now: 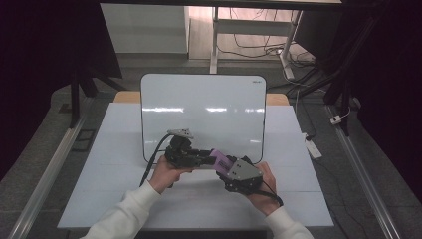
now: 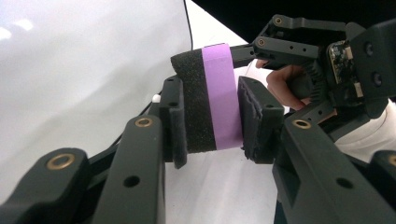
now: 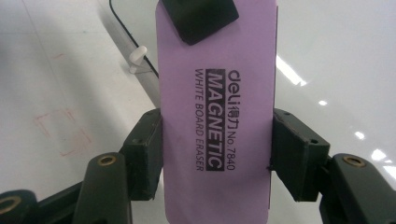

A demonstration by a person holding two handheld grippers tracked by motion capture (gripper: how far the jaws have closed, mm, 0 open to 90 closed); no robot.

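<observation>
A purple magnetic whiteboard eraser with a black felt side is held above the table between both grippers. In the left gripper view my left gripper is shut on the eraser, one pad on the felt and one on the purple back. My right gripper grips the eraser across its width, both pads against its long edges. One left pad lies on the eraser's far end. From the high view, the left gripper and right gripper meet just in front of the whiteboard.
A white whiteboard lies on the pale table, beyond the hands. A small white peg sits at the board's near edge. Faint red square marks show on the table. Cables and desk legs stand on the floor behind.
</observation>
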